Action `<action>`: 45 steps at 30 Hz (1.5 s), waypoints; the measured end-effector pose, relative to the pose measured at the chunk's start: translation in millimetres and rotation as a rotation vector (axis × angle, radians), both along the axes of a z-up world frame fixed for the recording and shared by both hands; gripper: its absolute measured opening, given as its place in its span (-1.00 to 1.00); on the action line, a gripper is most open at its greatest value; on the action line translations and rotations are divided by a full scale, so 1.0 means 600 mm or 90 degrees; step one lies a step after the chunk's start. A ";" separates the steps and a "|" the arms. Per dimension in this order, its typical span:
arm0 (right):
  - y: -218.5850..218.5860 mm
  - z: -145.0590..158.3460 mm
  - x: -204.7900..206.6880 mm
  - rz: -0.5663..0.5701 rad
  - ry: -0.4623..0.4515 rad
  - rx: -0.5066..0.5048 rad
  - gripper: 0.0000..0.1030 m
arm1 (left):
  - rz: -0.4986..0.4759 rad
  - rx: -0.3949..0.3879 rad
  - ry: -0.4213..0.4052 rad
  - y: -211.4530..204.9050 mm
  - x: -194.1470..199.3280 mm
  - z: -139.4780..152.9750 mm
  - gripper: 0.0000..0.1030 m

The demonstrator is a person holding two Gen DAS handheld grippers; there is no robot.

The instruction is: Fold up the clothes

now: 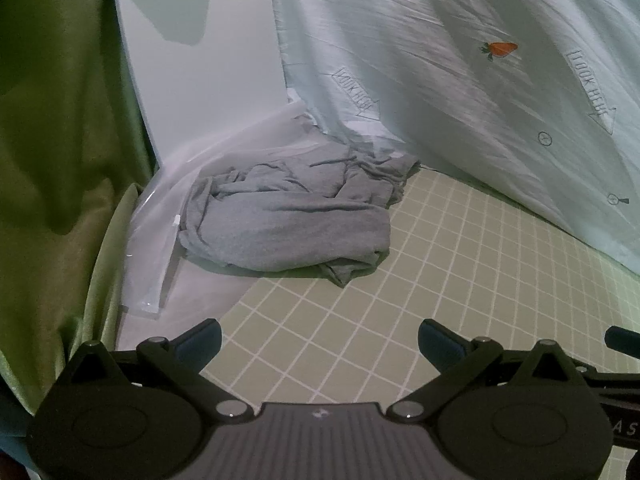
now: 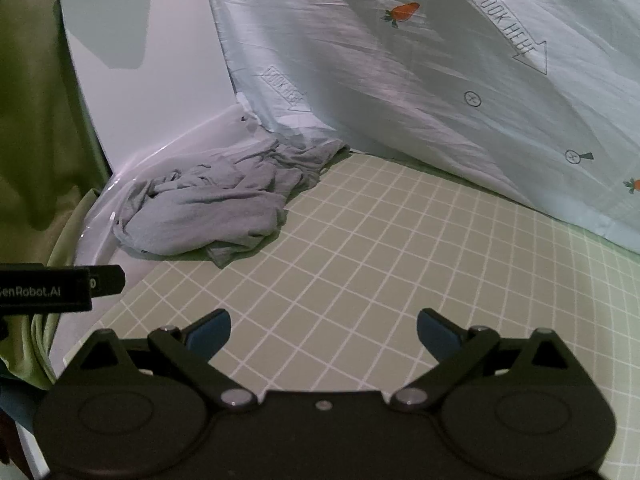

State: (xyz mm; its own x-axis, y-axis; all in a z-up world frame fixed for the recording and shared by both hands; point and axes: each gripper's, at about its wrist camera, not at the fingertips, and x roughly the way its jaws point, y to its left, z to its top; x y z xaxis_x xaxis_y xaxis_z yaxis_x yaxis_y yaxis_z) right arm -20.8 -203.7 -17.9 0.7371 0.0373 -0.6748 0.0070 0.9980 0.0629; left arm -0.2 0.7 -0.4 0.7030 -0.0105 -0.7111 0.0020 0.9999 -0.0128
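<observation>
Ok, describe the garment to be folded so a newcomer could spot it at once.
Start at the green gridded mat and follow it to its far left corner, below the hanging pale blue sheet. The grey garment lies crumpled there, partly on clear plastic. It is the only plain grey, unprinted cloth.

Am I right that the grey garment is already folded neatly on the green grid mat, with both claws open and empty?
Not quite: the grey garment lies crumpled, not folded, as the left wrist view shows. It is at the edge of the green grid mat, and both the left claw and right claw are open and empty.
</observation>
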 end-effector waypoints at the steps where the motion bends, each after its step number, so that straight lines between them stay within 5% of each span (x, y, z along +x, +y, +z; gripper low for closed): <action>1: -0.002 0.000 0.001 0.000 -0.001 -0.002 0.96 | 0.000 -0.001 0.000 0.000 0.000 0.000 1.00; 45: -0.004 -0.009 0.001 -0.006 0.006 0.009 0.96 | -0.001 0.002 0.011 0.003 0.007 -0.007 1.00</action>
